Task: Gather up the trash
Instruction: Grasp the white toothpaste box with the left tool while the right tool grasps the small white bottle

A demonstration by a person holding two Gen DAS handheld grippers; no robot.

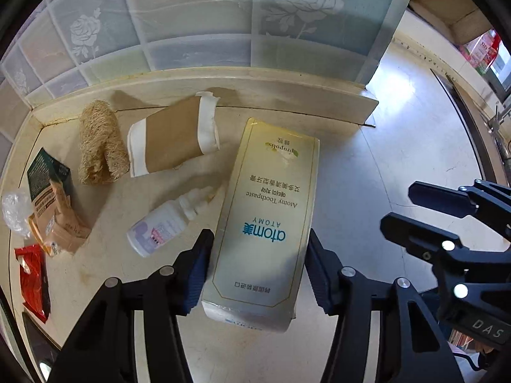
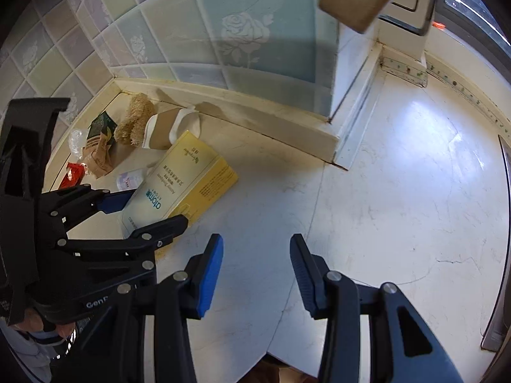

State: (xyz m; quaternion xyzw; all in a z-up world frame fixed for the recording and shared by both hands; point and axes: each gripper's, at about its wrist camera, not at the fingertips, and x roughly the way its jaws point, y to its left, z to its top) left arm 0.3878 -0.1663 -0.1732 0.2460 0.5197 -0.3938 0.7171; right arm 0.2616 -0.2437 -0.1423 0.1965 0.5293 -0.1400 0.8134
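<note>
A pale yellow Atomy toothpaste box [image 1: 268, 210] lies on the cream stone floor [image 1: 367, 166] near a tiled corner. My left gripper [image 1: 258, 265] straddles its near end, both blue pads pressed against the box's long sides. The right wrist view shows the same box [image 2: 179, 185] pinched by the left gripper [image 2: 143, 214]. My right gripper [image 2: 255, 265] hangs over bare floor to the box's right, open, with nothing between its fingers; it also shows at the right edge of the left wrist view [image 1: 396, 206].
Left of the box lie a small white dropper bottle [image 1: 163, 226], a flattened cardboard roll [image 1: 172, 140], a loofah [image 1: 99, 146], a crumpled carton [image 1: 52, 198], clear plastic [image 1: 14, 210] and a red wrapper [image 1: 32, 277]. A tiled wall [image 1: 223, 16] with a raised skirting [image 1: 287, 95] stands behind.
</note>
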